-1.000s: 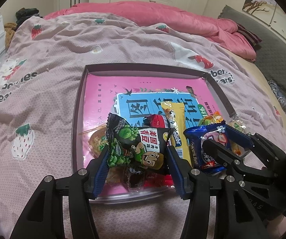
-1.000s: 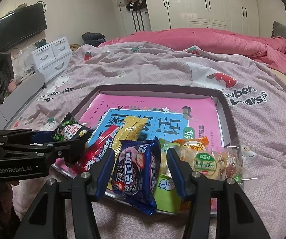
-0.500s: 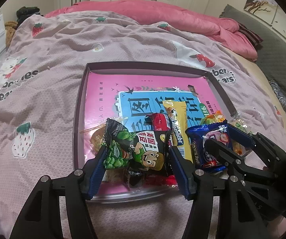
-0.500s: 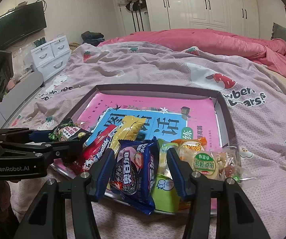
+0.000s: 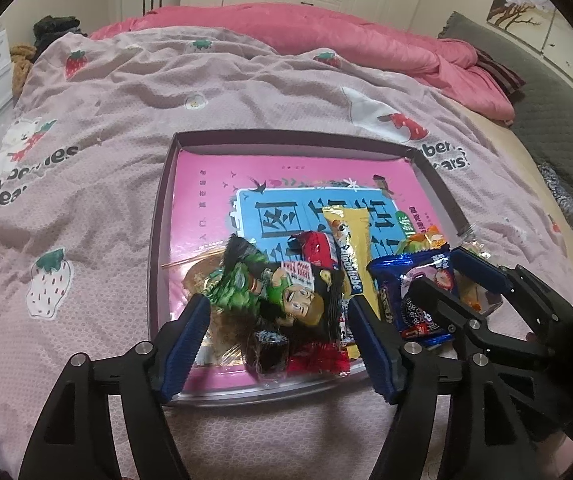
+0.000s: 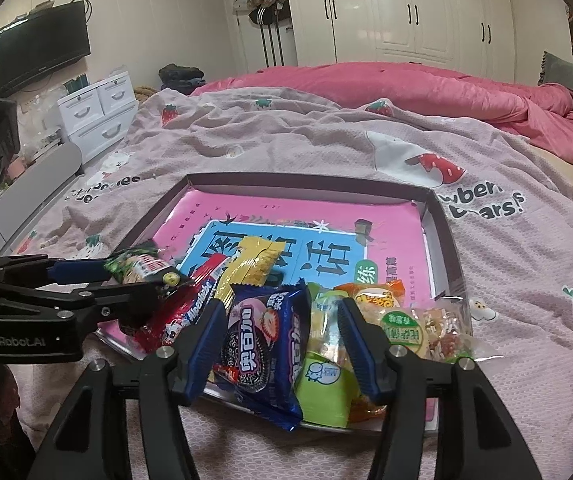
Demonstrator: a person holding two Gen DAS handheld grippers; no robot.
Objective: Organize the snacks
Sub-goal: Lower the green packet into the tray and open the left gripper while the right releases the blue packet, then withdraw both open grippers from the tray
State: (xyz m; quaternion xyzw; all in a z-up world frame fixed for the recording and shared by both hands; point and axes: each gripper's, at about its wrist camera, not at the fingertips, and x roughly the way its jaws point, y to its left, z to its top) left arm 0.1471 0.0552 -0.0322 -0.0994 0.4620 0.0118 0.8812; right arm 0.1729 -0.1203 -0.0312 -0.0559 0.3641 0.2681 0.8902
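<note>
Left wrist view: the left tongs [image 5: 278, 332] have just been spreading, and the green pea packet [image 5: 274, 292] lies loose between their pads in the tray [image 5: 158, 240] on the bed. The right tongs [image 6: 278, 344] have likewise been spreading around the blue cookie packet [image 6: 262, 344], with no pad pressing it. Both packets look light, crinkly and slippery, their contents probably brittle, so a gentle pinch across the middle or at a sealed end seems best.
</note>
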